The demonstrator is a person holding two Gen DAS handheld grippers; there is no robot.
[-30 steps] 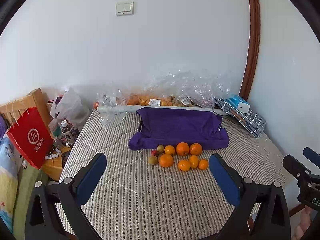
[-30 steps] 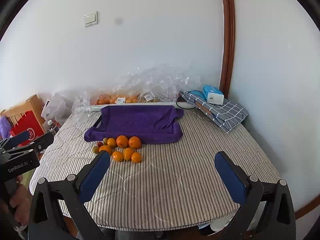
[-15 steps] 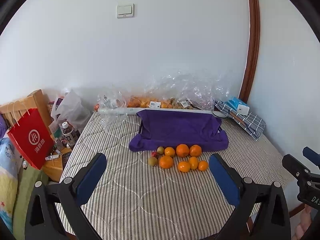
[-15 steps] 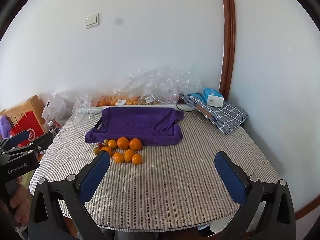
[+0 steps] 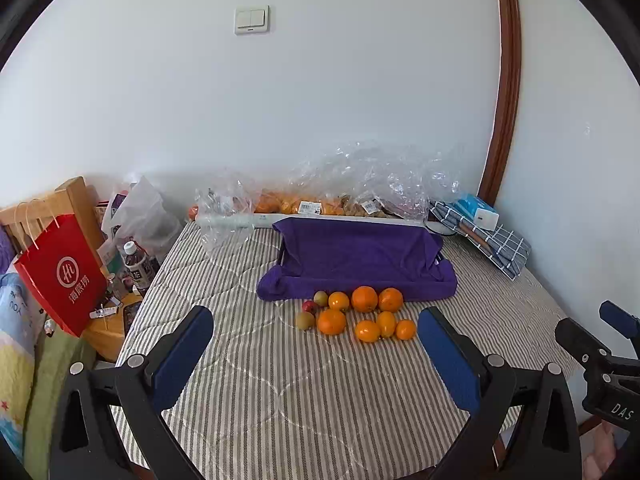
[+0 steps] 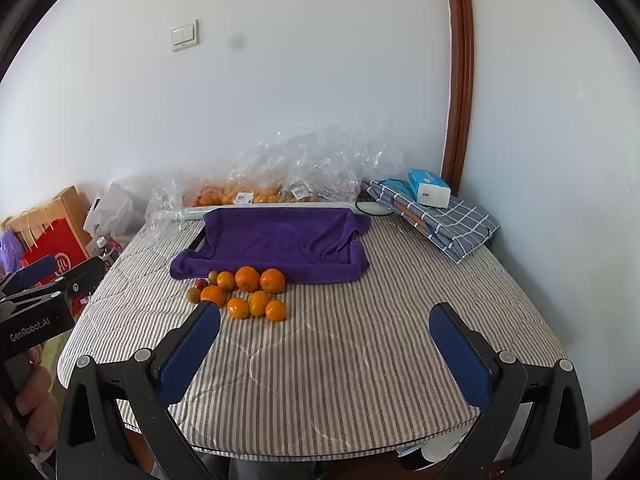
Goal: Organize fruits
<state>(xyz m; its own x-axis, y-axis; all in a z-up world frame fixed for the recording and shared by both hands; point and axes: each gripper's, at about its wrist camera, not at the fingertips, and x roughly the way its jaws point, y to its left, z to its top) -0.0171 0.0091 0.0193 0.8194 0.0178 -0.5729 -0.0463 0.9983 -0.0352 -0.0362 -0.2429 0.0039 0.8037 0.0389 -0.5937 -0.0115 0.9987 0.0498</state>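
From the left wrist, the left gripper hangs with fingers spread, near the fruits clustered before the purple cloth; nudged, they may roll. From the right wrist, the right gripper, also spread, risks scattering neighbours across the table.

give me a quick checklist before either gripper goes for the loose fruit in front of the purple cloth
1. Left gripper jaws wide apart, holding nothing: ok.
2. Right gripper jaws wide apart, holding nothing: ok.
3. Loose fruit in reach of view, nothing covering it: ok.
4. Fruits spaced for a clean single grasp: not ok, the oranges lie bunched and touching.
5. Purple cloth free of items, if that is the target: ok, but what it covers: cannot tell.
6. Striped table cover between grippers and fruit unobstructed: ok.
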